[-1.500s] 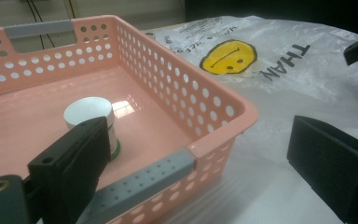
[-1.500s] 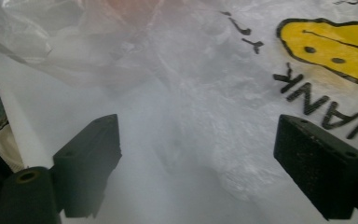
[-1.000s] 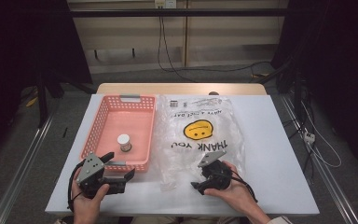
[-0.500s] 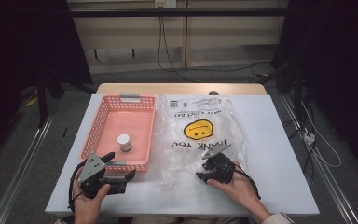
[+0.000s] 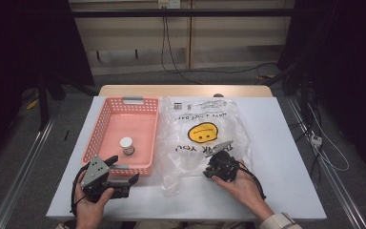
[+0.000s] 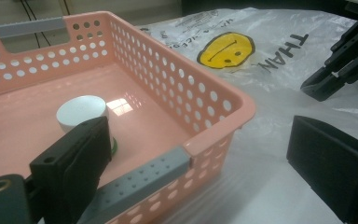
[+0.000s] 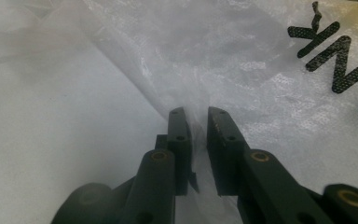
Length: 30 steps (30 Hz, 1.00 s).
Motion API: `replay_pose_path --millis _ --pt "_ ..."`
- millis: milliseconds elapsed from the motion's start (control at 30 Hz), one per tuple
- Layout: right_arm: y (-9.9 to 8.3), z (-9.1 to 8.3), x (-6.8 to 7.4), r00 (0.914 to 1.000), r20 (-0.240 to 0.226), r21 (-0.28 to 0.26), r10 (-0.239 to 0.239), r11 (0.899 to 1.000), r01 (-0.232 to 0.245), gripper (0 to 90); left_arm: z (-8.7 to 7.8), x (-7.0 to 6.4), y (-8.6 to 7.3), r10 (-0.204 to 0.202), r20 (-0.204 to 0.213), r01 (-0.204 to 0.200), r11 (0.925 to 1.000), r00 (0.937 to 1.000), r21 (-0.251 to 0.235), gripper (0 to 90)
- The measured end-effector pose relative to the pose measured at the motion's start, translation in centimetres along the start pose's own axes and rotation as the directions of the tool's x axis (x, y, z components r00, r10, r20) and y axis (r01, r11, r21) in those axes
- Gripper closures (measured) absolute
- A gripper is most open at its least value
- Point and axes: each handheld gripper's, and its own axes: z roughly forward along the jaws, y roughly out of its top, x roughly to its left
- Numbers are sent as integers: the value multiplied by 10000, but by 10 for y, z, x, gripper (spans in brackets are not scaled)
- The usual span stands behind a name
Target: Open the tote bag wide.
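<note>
On the white counter (image 5: pixel 286 143) a pink plastic basket (image 5: pixel 106 125) with holes in its walls stands at the left side, and a clear plastic bag (image 5: pixel 205 138) lies flat just beside it, on its right. The bag carries a yellow smiley face (image 5: pixel 203 132) and black letters "THANK YOU". Inside the basket, near its front wall, stands one small white container (image 5: pixel 127 145) with a round lid.

The left tool (image 5: pixel 124 174) is held by the left hand (image 5: pixel 91 205) at the front corner of the basket. Its jaws are wide apart: in the left gripper view one jaw is over the inside of the basket, in front of the white container (image 6: pixel 81 113), and the other is outside the basket wall (image 6: pixel 214 121), above the bag (image 6: pixel 279 93). They hold nothing.

The right tool (image 5: pixel 208 172), in the right hand (image 5: pixel 240 188), rests on the front part of the bag. In the right gripper view its jaws are near together with a narrow gap, and a thin fold of the bag film (image 7: pixel 196 122) stands between them. I cannot tell if they already press it.
</note>
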Motion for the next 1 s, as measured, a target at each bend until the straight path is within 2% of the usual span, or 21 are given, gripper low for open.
replay_pose_path --millis 33,300,400,433,533,633,667,1000 --pt "0 0 -1 10000 -34 -41 44 10000 -44 900 0 0 0 -4 -5 4 10000 10000 3 63" --pt "1 -2 -2 9997 -176 -62 177 9998 -178 900 -1 0 0 8 13 -8 10000 10000 -41 63" --pt "1 -8 -4 9995 -221 -363 208 9991 -216 900 -1 1 0 0 6 0 10000 10000 -48 63" --pt "1 -13 -6 9995 -171 -684 258 9973 -269 900 -1 1 0 1 8 -1 10000 10000 -37 63" --pt "2 -18 -7 9985 -393 -903 368 9951 -402 900 -1 0 0 13 23 -12 10000 10000 -31 63" --pt "2 -21 -7 9987 -362 -1060 371 9935 -408 900 -1 0 0 4 27 -4 10000 10000 -38 63" --pt "2 -23 -7 9981 -453 -1267 406 9909 -461 900 -1 0 0 0 26 0 10000 10000 -37 63" --pt "2 -30 -6 9961 -768 -1560 443 9862 -559 900 -1 0 0 17 40 -17 10000 10000 -24 63"
